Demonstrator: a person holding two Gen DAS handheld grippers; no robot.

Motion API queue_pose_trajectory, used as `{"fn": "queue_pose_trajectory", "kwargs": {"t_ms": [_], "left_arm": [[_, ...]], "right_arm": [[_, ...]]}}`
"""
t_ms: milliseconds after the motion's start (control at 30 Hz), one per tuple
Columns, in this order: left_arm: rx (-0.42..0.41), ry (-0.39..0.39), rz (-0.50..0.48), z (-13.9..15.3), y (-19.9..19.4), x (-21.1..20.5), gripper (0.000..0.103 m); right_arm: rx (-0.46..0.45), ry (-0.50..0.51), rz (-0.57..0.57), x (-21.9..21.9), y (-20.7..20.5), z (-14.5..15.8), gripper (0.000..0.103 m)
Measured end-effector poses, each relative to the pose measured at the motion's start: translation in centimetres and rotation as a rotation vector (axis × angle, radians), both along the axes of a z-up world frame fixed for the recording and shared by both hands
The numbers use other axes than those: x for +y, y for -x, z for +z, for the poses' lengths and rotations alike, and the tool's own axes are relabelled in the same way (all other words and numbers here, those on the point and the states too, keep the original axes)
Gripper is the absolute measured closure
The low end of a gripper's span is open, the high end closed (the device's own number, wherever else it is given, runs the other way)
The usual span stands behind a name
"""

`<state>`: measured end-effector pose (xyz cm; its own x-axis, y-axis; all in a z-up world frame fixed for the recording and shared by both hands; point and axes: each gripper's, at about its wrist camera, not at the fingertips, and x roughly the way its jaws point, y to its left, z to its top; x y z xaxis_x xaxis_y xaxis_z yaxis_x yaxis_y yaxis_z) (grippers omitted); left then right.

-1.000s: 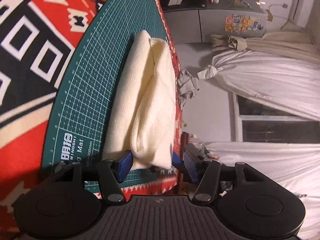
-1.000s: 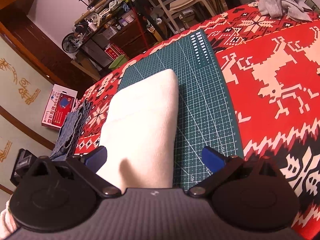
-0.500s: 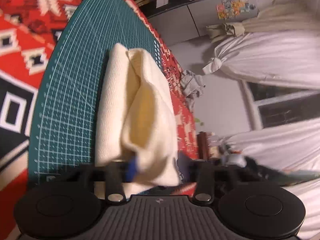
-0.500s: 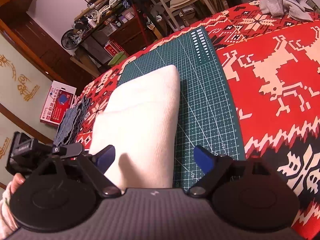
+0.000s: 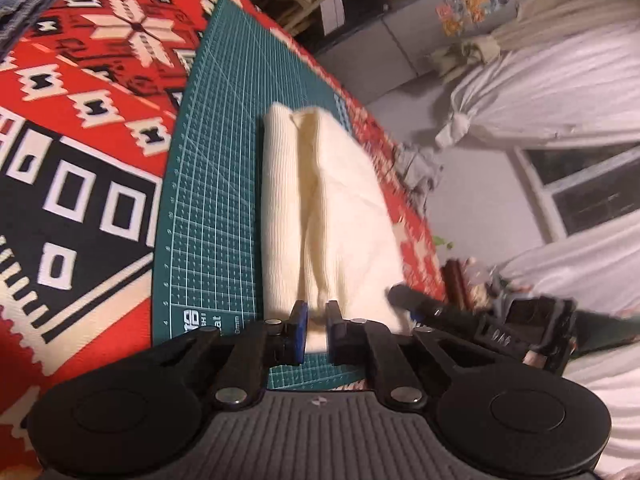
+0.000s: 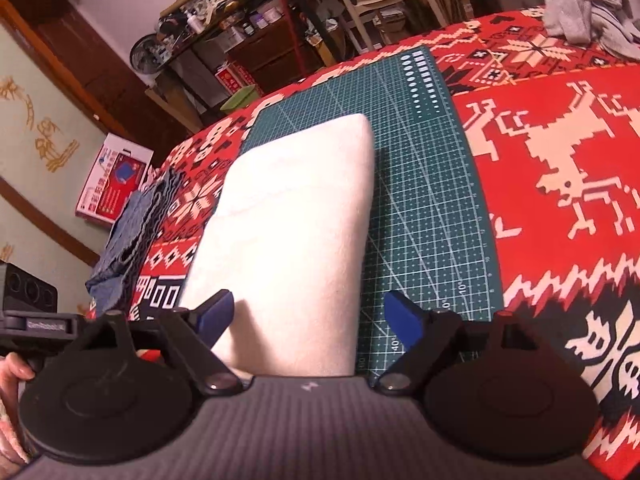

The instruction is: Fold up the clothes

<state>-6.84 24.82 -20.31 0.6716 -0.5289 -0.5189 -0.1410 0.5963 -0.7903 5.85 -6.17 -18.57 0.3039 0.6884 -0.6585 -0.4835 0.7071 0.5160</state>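
Looking through the left wrist view, I see my left tool (image 5: 316, 330) with its blue pads pinched on the near end of the cream folded cloth (image 5: 324, 216); the jaws have just been closing on that fold. The cloth lies on the green cutting mat (image 5: 216, 200), running toward 12 o'clock, with the red patterned surface (image 5: 80, 128) at 9 o'clock. In the right wrist view, my right tool (image 6: 308, 320) stands wide apart, one pad either side of the cloth's (image 6: 292, 216) near end, not pressing it. A grey garment (image 6: 588, 4) sits at 1 o'clock, blue denim (image 6: 128, 240) at 9 o'clock.
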Motion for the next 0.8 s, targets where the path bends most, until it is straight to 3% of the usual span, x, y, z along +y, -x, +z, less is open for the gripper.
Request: {"fn": "queue_pose_trajectory", "kwargs": {"t_ms": [233, 300, 367, 633, 800], "left_arm": [[-0.077, 0.156, 0.051, 0.2, -1.9, 1.2, 0.090], [-0.075, 0.191, 0.056, -0.5, -2.8, 1.2, 0.075], [-0.073, 0.215, 0.057, -1.1, -3.5, 1.1, 0.070], [-0.054, 0.203, 0.064, -2.0, -4.8, 0.9, 0.065], [-0.061, 0.263, 0.078, -2.6, -4.7, 1.3, 0.064]], "right_arm": [[0.009, -0.003, 0.010, 0.2, 0.2, -0.1, 0.018], [0.011, -0.001, 0.014, 0.3, 0.2, -0.1, 0.018], [0.014, -0.002, 0.014, 0.3, 0.2, -0.2, 0.018], [0.036, -0.014, 0.001, 0.0, 0.1, -0.4, 0.018], [0.040, -0.018, 0.001, 0.0, 0.1, -0.5, 0.018]]}}
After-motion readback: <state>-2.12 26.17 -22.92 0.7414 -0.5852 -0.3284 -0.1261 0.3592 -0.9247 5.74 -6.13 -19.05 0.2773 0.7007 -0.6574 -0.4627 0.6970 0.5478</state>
